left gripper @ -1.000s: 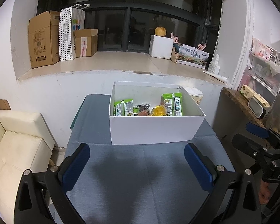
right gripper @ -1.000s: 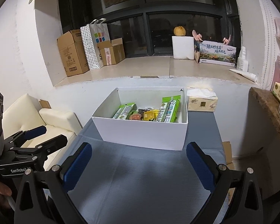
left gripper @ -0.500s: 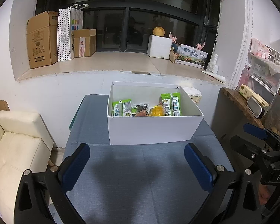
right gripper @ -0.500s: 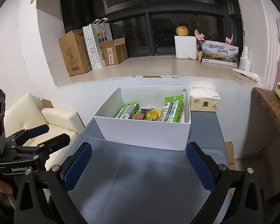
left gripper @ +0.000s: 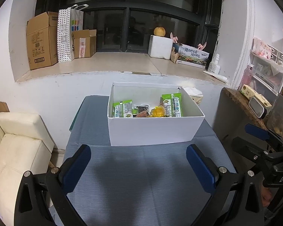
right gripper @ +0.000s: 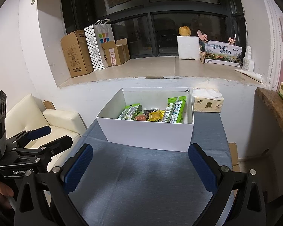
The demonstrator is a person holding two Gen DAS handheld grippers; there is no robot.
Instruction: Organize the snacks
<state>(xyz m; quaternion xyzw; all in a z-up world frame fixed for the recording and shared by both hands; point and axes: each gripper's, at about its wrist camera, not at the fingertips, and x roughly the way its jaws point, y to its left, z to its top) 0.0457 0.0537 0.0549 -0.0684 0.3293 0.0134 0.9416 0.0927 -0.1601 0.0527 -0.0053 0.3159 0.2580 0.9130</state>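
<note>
A: Start at the claws. What are they doing?

B: Both are spread wide and hold nothing. The left claw [left gripper: 138, 166] hangs over bare blue cloth short of the box, and the right claw [right gripper: 140, 166] does the same from the other side. My guess is they are set wide so either one can drop straight over a packet.

A: And the snacks?

B: All in the white box [left gripper: 154, 130], which sits on the desk [left gripper: 141, 188] toward its far edge. A green pack [left gripper: 122, 109] leans at the left, a taller green pack [left gripper: 172, 104] stands at the right. Between them lie a dark packet [left gripper: 142, 108], something reddish [right gripper: 141, 117] and a yellow jelly cup [left gripper: 157, 112].

A: Why would the green ones be upright?

B: Probably propped on the walls or on their neighbours; standing them saves floor space and keeps the labels readable. The small ones look dropped into the gap, loose.

A: So is the job finished?

B: Nothing lies on the cloth outside the box, so I'd judge it done or nearly so. Whether the middle heap needs tidying, I can't tell from here.

A: Anything close by?

B: A tissue pack [right gripper: 207, 101] just past the box's right corner, and a cream sofa [left gripper: 15, 150] beside the desk on the left.
</note>
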